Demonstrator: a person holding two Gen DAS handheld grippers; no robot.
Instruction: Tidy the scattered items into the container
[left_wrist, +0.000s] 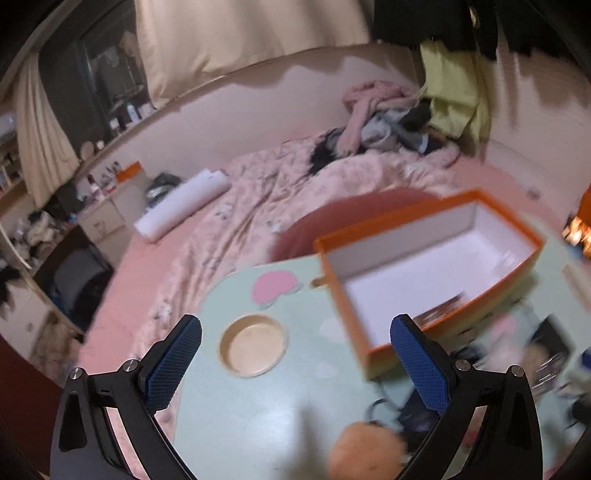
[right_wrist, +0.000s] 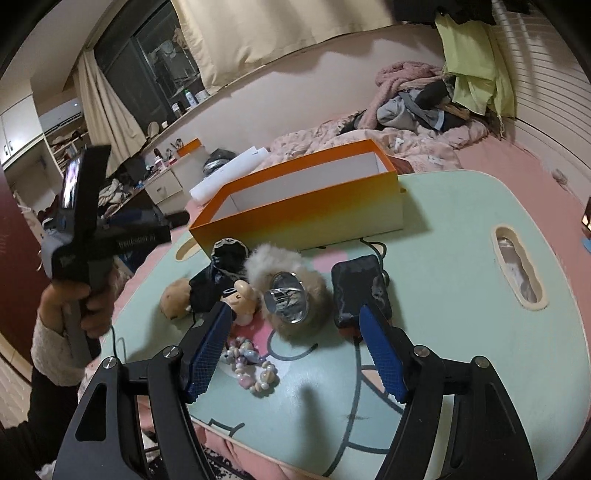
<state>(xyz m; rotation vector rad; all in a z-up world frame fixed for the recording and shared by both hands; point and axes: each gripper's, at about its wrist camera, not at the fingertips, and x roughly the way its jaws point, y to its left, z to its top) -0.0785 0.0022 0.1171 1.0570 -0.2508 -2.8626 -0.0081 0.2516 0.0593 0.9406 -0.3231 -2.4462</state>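
The orange box (right_wrist: 295, 206) with a white inside stands open on the mint table (right_wrist: 443, 258). In front of it lie a grey fur pom with a silver metal cup (right_wrist: 288, 301), a dark pouch (right_wrist: 360, 291), a black cloth item (right_wrist: 221, 266), a small plush figure (right_wrist: 243, 299), a tan ball (right_wrist: 175, 297) and a bead bracelet (right_wrist: 251, 369). My right gripper (right_wrist: 295, 350) is open just short of the pom, over the bracelet, holding nothing. My left gripper (left_wrist: 295, 365) is open and empty above the table, left of the box (left_wrist: 424, 266), which shows a dark item (left_wrist: 441, 308) by its near wall.
A round cup recess (left_wrist: 253, 345) sits in the table by the left gripper. A slot handle (right_wrist: 517, 269) is cut at the table's right. The table rests on a bed with pink bedding (left_wrist: 277, 192) and a clothes pile (right_wrist: 417, 96). A hand (right_wrist: 85, 306) holds the left gripper's handle.
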